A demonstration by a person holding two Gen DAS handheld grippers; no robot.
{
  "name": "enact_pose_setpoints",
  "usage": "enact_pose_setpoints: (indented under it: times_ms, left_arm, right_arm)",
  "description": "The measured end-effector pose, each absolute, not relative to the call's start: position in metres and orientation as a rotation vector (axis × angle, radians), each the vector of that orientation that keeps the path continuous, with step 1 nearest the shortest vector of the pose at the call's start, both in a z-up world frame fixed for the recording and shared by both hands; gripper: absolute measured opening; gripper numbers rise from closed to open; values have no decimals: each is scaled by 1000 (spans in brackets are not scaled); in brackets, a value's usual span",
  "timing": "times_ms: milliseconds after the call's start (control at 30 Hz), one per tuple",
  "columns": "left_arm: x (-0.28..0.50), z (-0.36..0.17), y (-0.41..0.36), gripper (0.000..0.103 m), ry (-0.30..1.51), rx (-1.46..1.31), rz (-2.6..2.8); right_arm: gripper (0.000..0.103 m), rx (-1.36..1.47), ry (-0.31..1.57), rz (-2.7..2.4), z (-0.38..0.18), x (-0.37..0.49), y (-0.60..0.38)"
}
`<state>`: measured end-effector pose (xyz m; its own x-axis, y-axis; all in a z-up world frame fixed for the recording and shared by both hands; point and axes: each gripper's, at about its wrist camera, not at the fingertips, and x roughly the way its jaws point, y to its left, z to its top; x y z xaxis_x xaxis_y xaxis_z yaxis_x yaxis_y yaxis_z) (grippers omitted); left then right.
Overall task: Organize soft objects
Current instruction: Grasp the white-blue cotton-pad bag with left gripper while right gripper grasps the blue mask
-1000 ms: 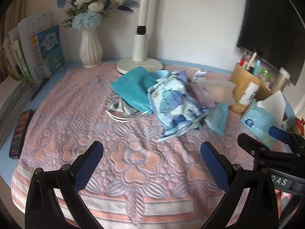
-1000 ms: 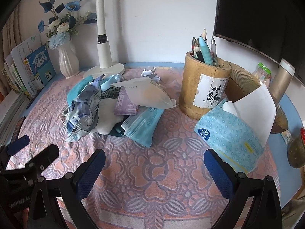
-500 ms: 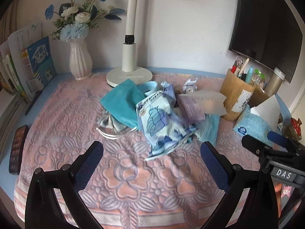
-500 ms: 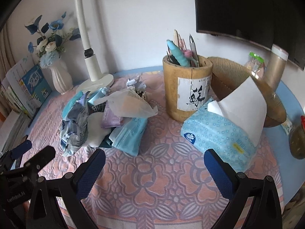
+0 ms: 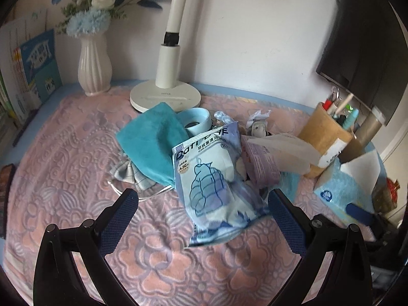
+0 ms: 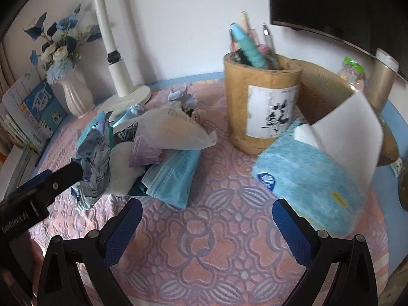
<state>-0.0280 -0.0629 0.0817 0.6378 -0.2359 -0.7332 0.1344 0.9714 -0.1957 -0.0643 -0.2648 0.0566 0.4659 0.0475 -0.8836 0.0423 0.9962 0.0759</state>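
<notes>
A heap of soft things lies mid-table on the pink patterned cloth (image 5: 76, 153): a teal cloth (image 5: 153, 142), a blue-and-white wipes pouch (image 5: 211, 178), a checked cloth mask (image 5: 132, 176), a purple packet (image 5: 260, 163) and a white mask (image 5: 283, 153). In the right wrist view the pouch (image 6: 97, 158), white mask (image 6: 173, 132) and a blue surgical mask (image 6: 176, 178) show. My left gripper (image 5: 204, 216) is open, just short of the pouch. My right gripper (image 6: 206, 227) is open and empty, in front of the heap and the blue tissue pack (image 6: 311, 183).
A lamp base (image 5: 165, 97) and a white flower vase (image 5: 94, 68) stand at the back. Books (image 5: 33, 71) lean at the left. A wooden pen holder (image 6: 260, 102), a woven basket (image 6: 329, 89) and a phone (image 5: 5, 188) sit near the table's edges.
Both grippers have moved forward toward the heap, which now looks larger and nearer. Both stay open and empty.
</notes>
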Motion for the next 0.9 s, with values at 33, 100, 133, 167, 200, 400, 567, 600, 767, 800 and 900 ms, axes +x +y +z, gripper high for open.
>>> enact_pose_setpoints:
  times_ms: [33,100,133,167,200,400,567,600,767,800,900]
  left_arm:
    - [-25,80,-63,101,863,-137,-218]
    - [-19,77,-63,101,878,-156,-227]
    - [-17,76,-63,101,880,-162,-233]
    - [-15,76,-64,101,882,-166,-238]
    - [-13,75,-64,101,884,-166,-240]
    - [1,68,-67,100,924,-187,-272]
    - [6,63,-66,98,956,-241,-306]
    - [7,62,-66,93,957,-239,-302]
    - [11,55,-64,70,981,-230,-288]
    - [10,55,-64,63,977,-221,-284]
    - [3,58,-58,51,953,-210,-288]
  right_arm:
    - [100,99,1091,16,55,-61,-263]
    - [96,116,1100,35,52,-56,-261]
    - [92,125,1104,44,50,-53,-261]
    - [91,136,1110,55,47,-48,-260]
    - [89,141,1114,60,46,-47,-259]
    - [80,195,1160,95,29,-32,-256]
    - [77,214,1154,115,26,-26,-254]
    - [77,211,1156,116,24,-24,-252]
    - [51,216,1171,137,17,-14,-246]
    - [43,201,1178,141,15,-13,-243]
    - [30,184,1175,150,13,-15,-241]
